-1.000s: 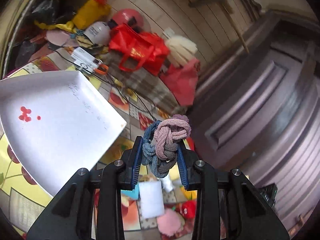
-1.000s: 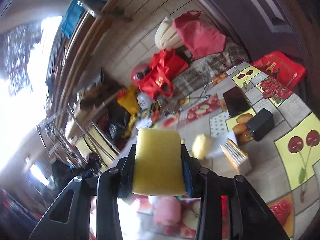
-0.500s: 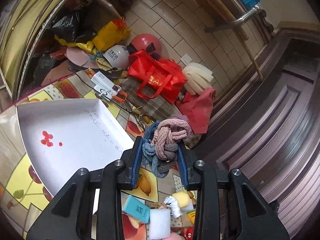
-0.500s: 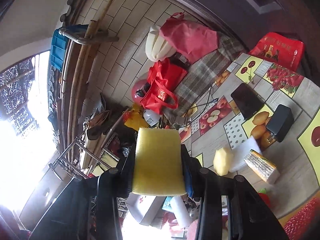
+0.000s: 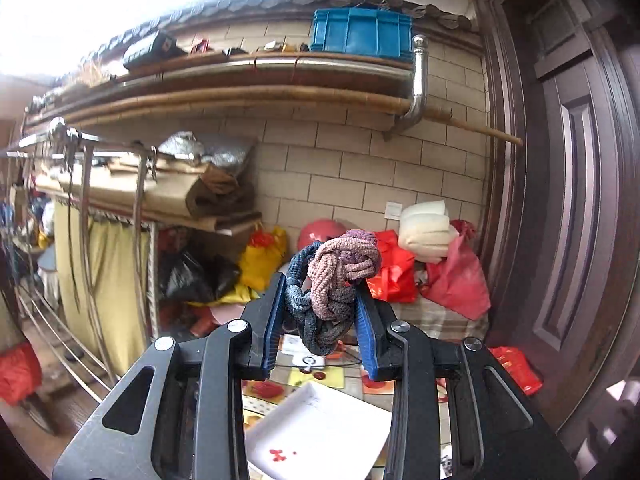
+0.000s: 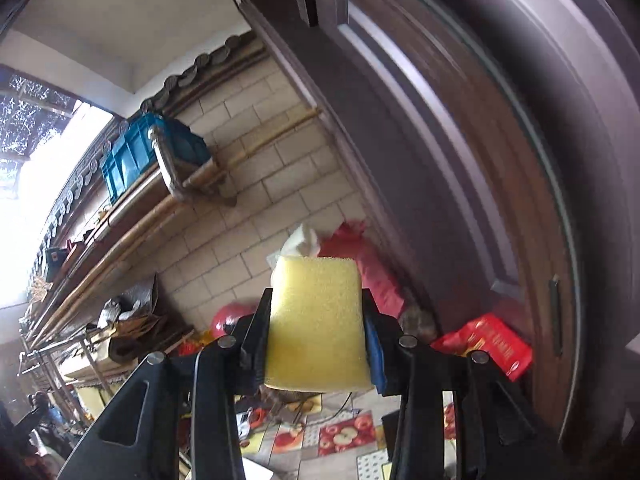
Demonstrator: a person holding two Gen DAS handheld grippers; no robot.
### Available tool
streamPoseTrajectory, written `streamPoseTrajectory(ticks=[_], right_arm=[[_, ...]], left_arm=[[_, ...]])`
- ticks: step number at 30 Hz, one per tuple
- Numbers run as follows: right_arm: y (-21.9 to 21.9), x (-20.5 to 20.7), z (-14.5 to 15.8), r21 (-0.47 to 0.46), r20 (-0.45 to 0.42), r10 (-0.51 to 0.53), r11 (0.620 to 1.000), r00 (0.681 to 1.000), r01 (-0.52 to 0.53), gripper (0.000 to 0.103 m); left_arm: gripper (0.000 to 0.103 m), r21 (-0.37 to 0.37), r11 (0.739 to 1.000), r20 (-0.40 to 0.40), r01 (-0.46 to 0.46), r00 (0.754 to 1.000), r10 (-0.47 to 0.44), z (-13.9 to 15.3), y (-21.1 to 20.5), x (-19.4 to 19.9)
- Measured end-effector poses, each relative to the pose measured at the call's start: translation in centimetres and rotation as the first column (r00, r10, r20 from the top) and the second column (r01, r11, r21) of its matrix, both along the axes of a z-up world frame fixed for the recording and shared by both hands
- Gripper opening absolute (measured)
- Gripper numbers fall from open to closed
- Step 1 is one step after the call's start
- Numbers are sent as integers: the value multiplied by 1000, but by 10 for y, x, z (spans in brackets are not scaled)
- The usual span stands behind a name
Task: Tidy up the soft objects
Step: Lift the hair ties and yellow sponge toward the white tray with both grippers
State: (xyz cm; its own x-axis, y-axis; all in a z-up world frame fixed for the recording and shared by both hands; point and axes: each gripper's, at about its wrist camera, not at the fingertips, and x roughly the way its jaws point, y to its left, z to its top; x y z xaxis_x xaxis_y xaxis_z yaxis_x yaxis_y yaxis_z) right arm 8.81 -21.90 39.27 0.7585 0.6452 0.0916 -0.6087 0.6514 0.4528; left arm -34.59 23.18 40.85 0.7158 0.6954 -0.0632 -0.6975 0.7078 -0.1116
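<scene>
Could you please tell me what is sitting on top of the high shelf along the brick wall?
A blue plastic crate stands at its right end, with a dark case and small blurred items further left. What the crate holds cannot be seen.

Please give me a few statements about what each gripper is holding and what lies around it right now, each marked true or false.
1. The left gripper is shut on a knotted rope bundle of pink and dark blue strands. True.
2. The right gripper is open and holds nothing. False: it is shut on a yellow sponge.
3. A blue crate sits on the high shelf against the brick wall. True.
4. The white tray below the left gripper is full of sponges. False: only a few small red marks show on it.
5. The yellow sponge rests on the tablecloth. False: it is held in the air, clamped between the pads.
</scene>
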Motion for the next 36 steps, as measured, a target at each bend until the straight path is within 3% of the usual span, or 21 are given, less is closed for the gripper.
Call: streamPoseTrajectory(ticks=[5,12,20,25,30,33,36], right_arm=[[-46,-35,57,68,73,-113,992,991,108,39],[-88,-98,85,144,173,-191,975,966,167,39],[-91,-107,82,133,181,-147,983,972,124,39],[-44,-106,47,20,186,-14,1000,982,11,39],[30,-116,-24,-125,187,169,981,968,-147,39],[87,-136,-89,-264,186,280,938,942,-226,39],[146,-158,-165,-400,117,415,851,902,-340,39]], left_arm=[[32,113,993,-7,-20,1000,21,39,-45,-27],[32,205,979,66,5,998,-19,78,-101,-70],[32,158,987,70,-32,997,21,63,-87,-86],[32,75,997,19,-18,1000,17,9,-54,-63],[32,46,999,-91,21,996,-17,-89,-41,-12],[32,-10,997,-155,73,985,-73,-161,-40,22],[32,-112,990,-191,89,975,-109,-227,-32,50]])
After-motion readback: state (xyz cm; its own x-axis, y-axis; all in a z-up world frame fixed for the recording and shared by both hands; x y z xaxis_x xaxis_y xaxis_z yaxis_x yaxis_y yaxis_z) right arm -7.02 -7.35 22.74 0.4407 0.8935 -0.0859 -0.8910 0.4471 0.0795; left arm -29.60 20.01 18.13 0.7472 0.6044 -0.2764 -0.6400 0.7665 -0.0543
